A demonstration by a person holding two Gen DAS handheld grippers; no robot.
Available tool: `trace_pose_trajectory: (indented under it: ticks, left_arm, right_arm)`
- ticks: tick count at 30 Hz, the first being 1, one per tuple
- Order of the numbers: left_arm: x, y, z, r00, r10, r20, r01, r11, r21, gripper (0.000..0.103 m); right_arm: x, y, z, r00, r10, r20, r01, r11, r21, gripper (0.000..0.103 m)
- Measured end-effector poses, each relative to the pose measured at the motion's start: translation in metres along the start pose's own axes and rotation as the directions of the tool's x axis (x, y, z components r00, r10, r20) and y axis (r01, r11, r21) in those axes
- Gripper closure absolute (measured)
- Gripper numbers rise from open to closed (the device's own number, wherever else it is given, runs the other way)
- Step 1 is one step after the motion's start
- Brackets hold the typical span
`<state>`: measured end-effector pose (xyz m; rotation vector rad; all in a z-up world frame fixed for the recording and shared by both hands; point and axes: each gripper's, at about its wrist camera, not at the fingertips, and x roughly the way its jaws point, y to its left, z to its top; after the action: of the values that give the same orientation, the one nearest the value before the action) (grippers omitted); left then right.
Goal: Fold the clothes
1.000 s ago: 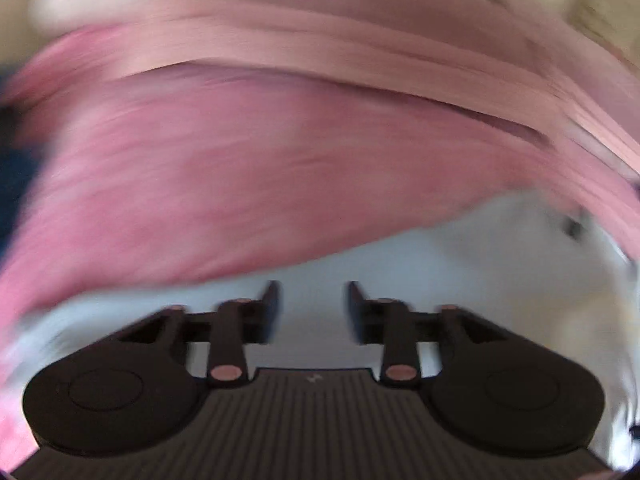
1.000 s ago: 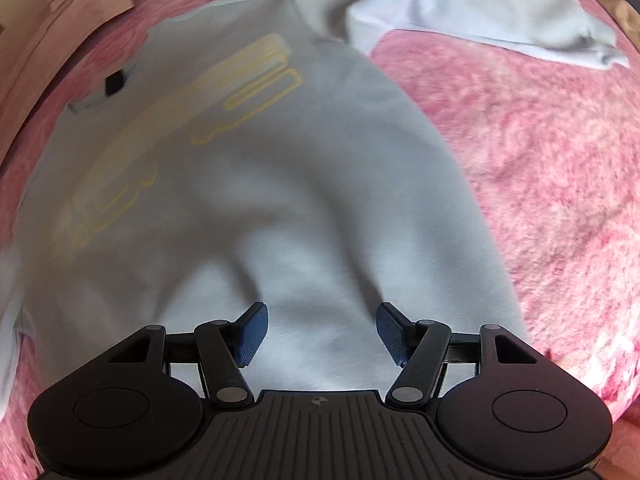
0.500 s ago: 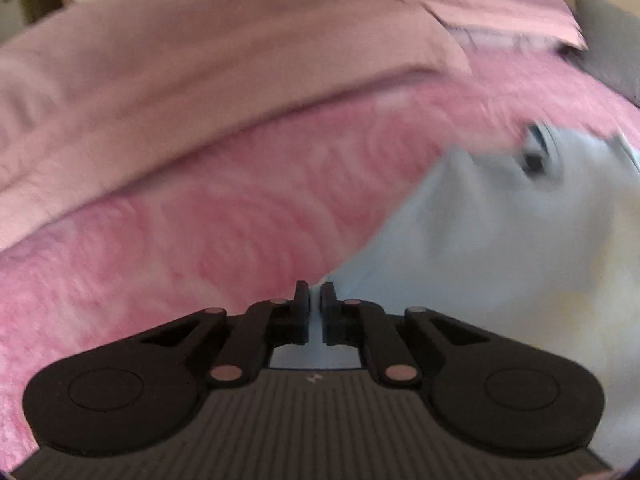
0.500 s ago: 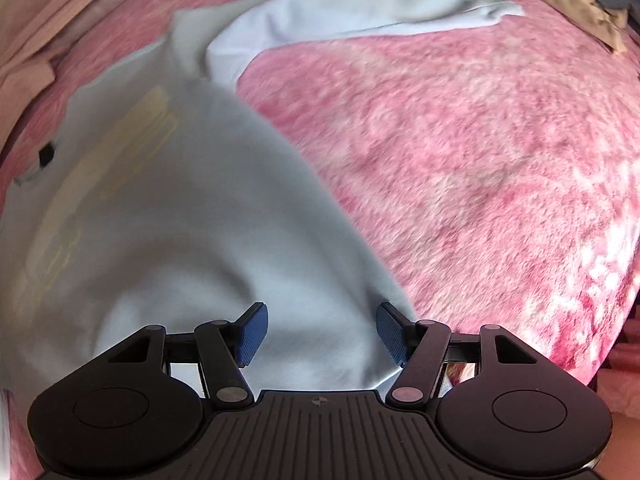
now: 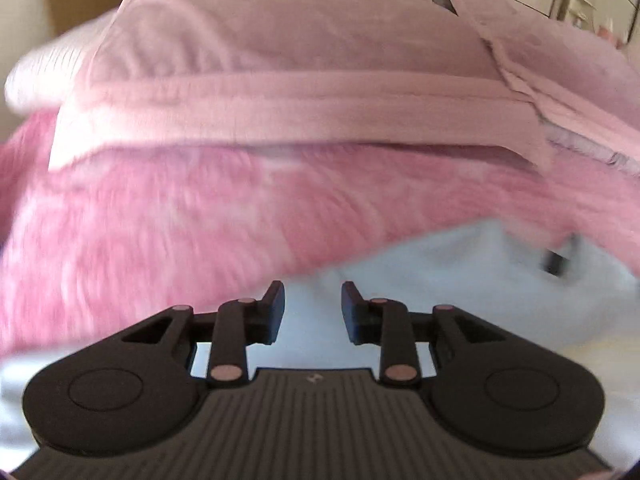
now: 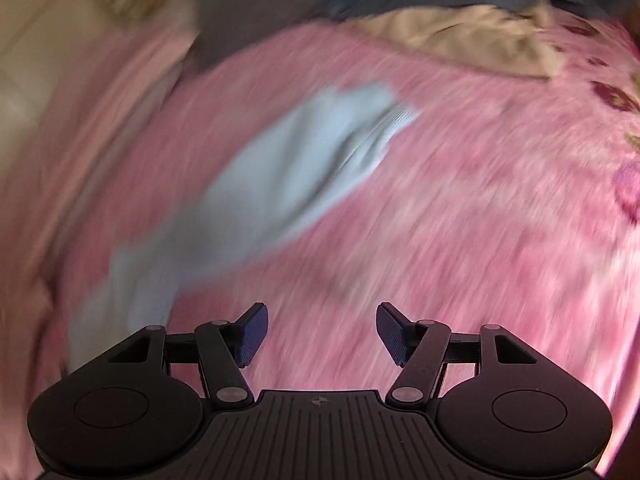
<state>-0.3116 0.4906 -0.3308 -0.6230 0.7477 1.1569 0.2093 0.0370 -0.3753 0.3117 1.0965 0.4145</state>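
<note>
Pale blue sweatshirt [image 5: 460,280] lies spread on the fuzzy pink blanket [image 5: 200,220] of a bed. Folded pink bedding [image 5: 300,80] sits stacked behind it.

Left claw [image 5: 312,312] hovers over the sweatshirt's edge, near the dark neck label [image 5: 554,262]. Its jaws are opening, with a modest gap between them. No cloth is caught between the pads; fabric shows only beneath them.

Right claw [image 6: 318,334] is spread wide and empty over bare blanket. Ahead and to its left, the sweatshirt's sleeve [image 6: 312,152] stretches out, ribbed cuff [image 6: 390,120] farthest away. A tan garment [image 6: 460,36] and something dark blue lie at the far edge. Both views are motion-blurred.

Step in hand, as judged: take the outstretched sleeve and fold it across the body.

- Bring the right claw down at the cuff, jaws straddling the fabric edge, not flat on top.
- Pinch only the sleeve; the plush blanket pile could snag.
- Left claw would best pin or grip the shoulder near the collar so the body does not drag.
- Lift low and lay the sleeve straight across the body, without twisting.
</note>
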Motion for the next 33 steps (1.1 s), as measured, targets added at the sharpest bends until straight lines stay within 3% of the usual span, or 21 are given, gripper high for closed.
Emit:
trace_pose_trajectory:
  ticks: [4,10,11,12,13,15,17,19,20,22,24,26,27,29,31,32,33]
  left_arm:
    - [-0.033,-0.027,-0.041,0.996,-0.065,-0.061,0.057,0.99,-0.131,0.077]
    - [-0.044,-0.057,-0.098,0.985,-0.085,-0.151,0.04,0.958,-0.283,0.078]
    - [-0.044,-0.061,-0.104,0.983,-0.088,-0.164,0.036,0.954,-0.298,0.078]
    - [-0.045,-0.065,-0.107,0.981,-0.088,-0.17,0.034,0.953,-0.3,0.078]
    - [-0.046,-0.069,-0.109,0.98,-0.088,-0.176,0.032,0.953,-0.301,0.078]
    - [-0.05,-0.075,-0.111,0.979,-0.093,-0.182,0.036,0.956,-0.291,0.079]
    - [-0.056,-0.08,-0.11,0.978,-0.101,-0.183,0.048,0.962,-0.27,0.08]
    - [-0.06,-0.084,-0.109,0.978,-0.095,-0.187,0.049,0.97,-0.237,0.08]
    - [-0.06,-0.086,-0.11,0.977,-0.092,-0.192,0.048,0.974,-0.223,0.08]
    - [-0.059,-0.089,-0.112,0.975,-0.086,-0.204,0.044,0.978,-0.204,0.081]
    - [-0.056,-0.089,-0.117,0.97,-0.089,-0.226,0.042,0.978,-0.205,0.081]
    - [-0.054,-0.089,-0.121,0.967,-0.083,-0.239,0.033,0.978,-0.204,0.081]
    - [-0.054,-0.088,-0.123,0.966,-0.083,-0.246,0.033,0.979,-0.202,0.081]
    - [-0.056,-0.086,-0.126,0.965,-0.079,-0.249,0.03,0.98,-0.197,0.081]
    - [-0.058,-0.083,-0.129,0.965,-0.072,-0.253,0.021,0.98,-0.198,0.081]
    - [-0.057,-0.081,-0.131,0.964,-0.071,-0.256,0.017,0.978,-0.208,0.081]
    - [-0.056,-0.08,-0.134,0.963,-0.07,-0.26,0.012,0.976,-0.218,0.081]
  right_arm:
    - [0.012,-0.039,0.053,0.996,0.069,0.056,-0.078,0.982,0.171,0.04]
    - [0.053,-0.067,0.102,0.993,0.113,0.044,-0.12,0.963,0.243,0.04]
    - [0.061,-0.068,0.105,0.992,0.119,0.03,-0.123,0.965,0.231,0.048]
    - [0.068,-0.067,0.108,0.992,0.126,0.01,-0.125,0.968,0.217,0.096]
    - [0.074,-0.064,0.111,0.99,0.133,-0.035,-0.124,0.974,0.191,0.099]
    - [0.07,-0.053,0.119,0.983,0.171,-0.061,-0.165,0.982,0.09,0.1]
    - [0.045,-0.04,0.134,0.97,0.242,0.007,-0.241,0.968,-0.07,0.1]
    - [0.017,-0.043,0.151,0.941,0.327,0.09,-0.321,0.944,-0.08,0.1]
    - [0.005,-0.048,0.161,0.935,0.333,0.125,-0.328,0.943,-0.056,0.1]
    - [0.004,-0.052,0.171,0.952,0.291,0.098,-0.291,0.957,-0.018,0.1]
    - [0.025,-0.047,0.173,0.986,0.165,0.006,-0.165,0.985,-0.053,0.1]
    - [0.047,-0.045,0.167,0.997,0.049,-0.054,-0.055,0.992,-0.116,0.1]
    - [0.049,-0.045,0.166,0.997,0.059,-0.049,-0.064,0.993,-0.103,0.1]
    - [0.04,-0.042,0.167,0.985,0.169,0.015,-0.169,0.985,-0.03,0.1]
    - [0.023,-0.035,0.169,0.958,0.269,0.104,-0.268,0.963,-0.027,0.1]
    - [0.021,-0.029,0.172,0.959,0.256,0.122,-0.251,0.966,-0.059,0.1]
    - [0.026,-0.025,0.176,0.975,0.198,0.103,-0.189,0.978,-0.091,0.1]
